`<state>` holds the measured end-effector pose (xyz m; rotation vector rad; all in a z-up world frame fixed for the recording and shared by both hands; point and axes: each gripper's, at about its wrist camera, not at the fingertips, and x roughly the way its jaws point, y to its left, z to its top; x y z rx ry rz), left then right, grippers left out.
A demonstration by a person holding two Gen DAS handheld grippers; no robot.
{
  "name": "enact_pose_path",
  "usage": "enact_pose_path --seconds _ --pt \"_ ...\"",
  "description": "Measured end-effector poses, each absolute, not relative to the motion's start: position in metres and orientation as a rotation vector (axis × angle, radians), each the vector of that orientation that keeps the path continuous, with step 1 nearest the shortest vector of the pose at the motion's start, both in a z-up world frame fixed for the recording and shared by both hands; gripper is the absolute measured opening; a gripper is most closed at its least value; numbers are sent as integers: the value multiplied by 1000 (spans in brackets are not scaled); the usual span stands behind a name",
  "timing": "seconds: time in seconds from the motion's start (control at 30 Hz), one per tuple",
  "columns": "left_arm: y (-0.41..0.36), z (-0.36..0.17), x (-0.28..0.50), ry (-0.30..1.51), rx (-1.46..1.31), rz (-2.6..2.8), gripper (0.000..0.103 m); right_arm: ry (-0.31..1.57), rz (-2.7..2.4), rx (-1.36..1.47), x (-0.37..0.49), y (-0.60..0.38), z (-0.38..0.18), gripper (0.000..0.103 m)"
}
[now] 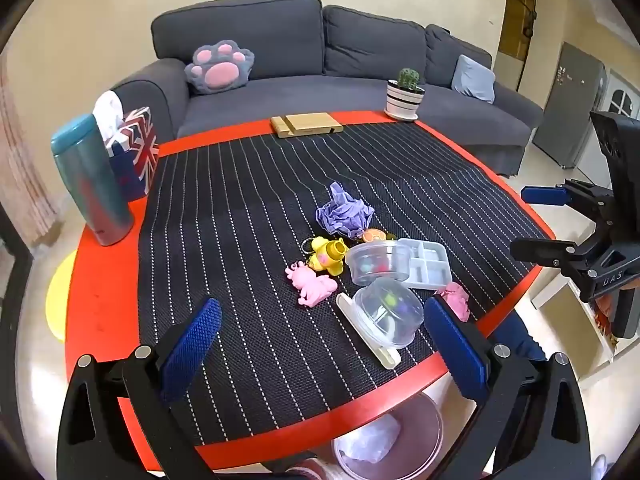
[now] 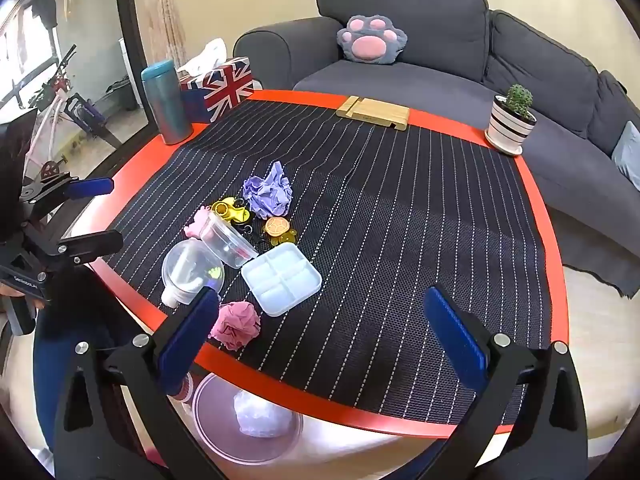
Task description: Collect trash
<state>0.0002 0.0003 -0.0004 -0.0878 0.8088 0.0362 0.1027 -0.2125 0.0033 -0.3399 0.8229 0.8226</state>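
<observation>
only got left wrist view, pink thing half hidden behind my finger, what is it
Observer: A crumpled pink wad, lying near the table's front edge.
Operator: and the orange bit behind the purple wad
Observer: An orange turtle charm, lying just beyond the tray.
Operator: anything in the right jaws
Observer: Nothing; the right gripper is open above the mat.

Purple paper wad [image 1: 345, 213], pink paper wad [image 2: 235, 324], black white-striped mat [image 2: 400, 240], red table [image 1: 100, 280]
</observation>
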Motion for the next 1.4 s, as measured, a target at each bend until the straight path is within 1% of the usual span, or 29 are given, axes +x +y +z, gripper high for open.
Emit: enact_pose_path --seconds 0.93,1.4 --pt "-3 -6 1 817 -80 35 97 836 826 -341 101 -210 -1 100" --pt "5 -8 1 847 -88 47 97 918 866 -344 109 -193 -11 100"
